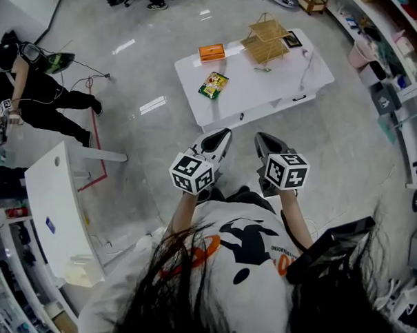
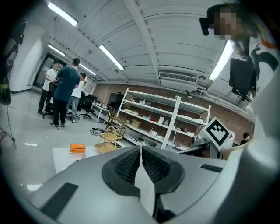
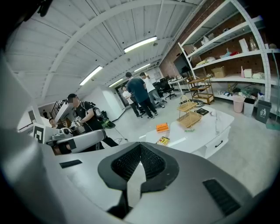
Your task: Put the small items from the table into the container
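Approach stage, seen from the head view. The left tongs [image 1: 223, 134] and right tongs [image 1: 261, 136] are held side by side at centre frame. Both pairs are closed with nothing between the jaws, as each gripper view confirms. The white worktop [image 1: 254, 95] lies in the upper middle of the frame, well apart from both tongs. On it are an orange box [image 1: 212, 52], a snack packet [image 1: 213, 85] and a small green item [image 1: 263, 69]. The two-tier basket [image 1: 266, 39], judged to be the container, stands at the upper right of the worktop. No item has been picked up yet. The next move calls for closing the gap to the worktop, then opening one pair over an item, probably the nearest packet.
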